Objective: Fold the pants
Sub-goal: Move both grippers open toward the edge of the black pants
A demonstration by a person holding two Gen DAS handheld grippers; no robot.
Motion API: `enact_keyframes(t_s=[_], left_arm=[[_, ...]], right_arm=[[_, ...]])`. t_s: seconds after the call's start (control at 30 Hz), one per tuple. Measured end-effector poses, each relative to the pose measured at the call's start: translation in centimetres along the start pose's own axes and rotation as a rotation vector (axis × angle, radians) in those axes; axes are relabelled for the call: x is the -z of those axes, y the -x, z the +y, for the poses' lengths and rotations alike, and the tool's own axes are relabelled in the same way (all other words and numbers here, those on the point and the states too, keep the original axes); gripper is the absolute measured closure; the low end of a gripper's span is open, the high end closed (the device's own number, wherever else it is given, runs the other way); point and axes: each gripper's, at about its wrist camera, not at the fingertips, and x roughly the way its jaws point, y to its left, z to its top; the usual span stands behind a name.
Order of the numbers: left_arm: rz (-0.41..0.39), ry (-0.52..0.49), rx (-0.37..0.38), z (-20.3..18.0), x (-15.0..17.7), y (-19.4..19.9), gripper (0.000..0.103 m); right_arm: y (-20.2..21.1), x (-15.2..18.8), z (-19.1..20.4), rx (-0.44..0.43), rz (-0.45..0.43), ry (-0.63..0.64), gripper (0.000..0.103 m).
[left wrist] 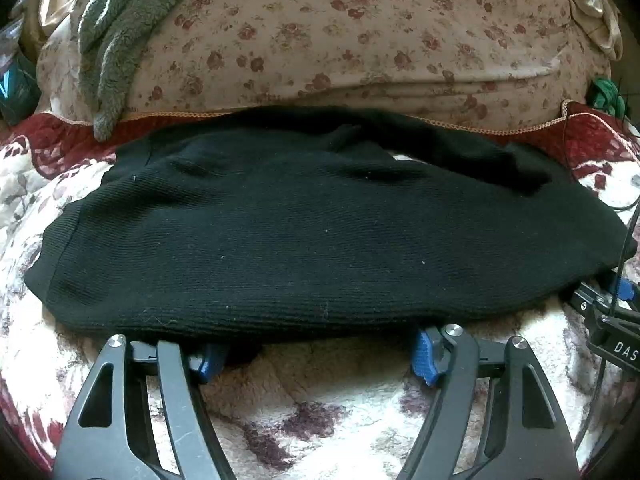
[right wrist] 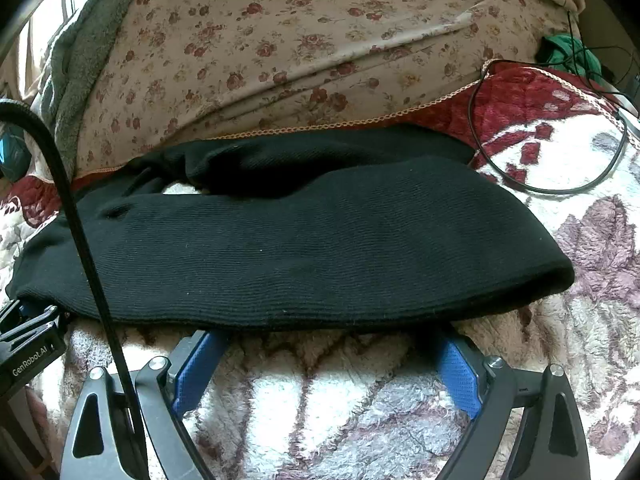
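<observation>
Both my claws, left gripper [left wrist: 316, 354] and right gripper [right wrist: 326, 364], sit wide open, gripping nothing; their blue fingertips [right wrist: 198, 354] hide under the folded black ribbed-knit pants [left wrist: 312, 236] on the fluffy floral blanket [right wrist: 320, 412].

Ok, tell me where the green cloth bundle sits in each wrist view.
Left wrist: green cloth bundle at far right edge, beyond the black pants.
Right wrist: green cloth bundle upper right, above the red blanket corner.
Shared landmark: floral pillow.
</observation>
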Motion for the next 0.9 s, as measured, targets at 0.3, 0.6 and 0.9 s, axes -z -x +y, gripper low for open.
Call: enact_keyframes(t_s=[0.3, 0.6, 0.9], left_arm=[[0.032, -0.055, 0.036, 0.4, 0.2, 1.5, 0.031], [0.005, -0.037, 0.031, 2.5, 1.3, 5.7, 0.031], [-0.064, 0.02, 0.02, 5.3, 0.3, 9.3, 0.031]], right_arm=[[-0.3, -0.2, 0.1, 0.014, 0.017, 0.011, 0.008], [1.9, 0.0, 0.9, -0.063, 0.025, 0.027, 0.024], [7.6, 0.9, 3.4, -0.149, -0.085, 0.057, 0.024]])
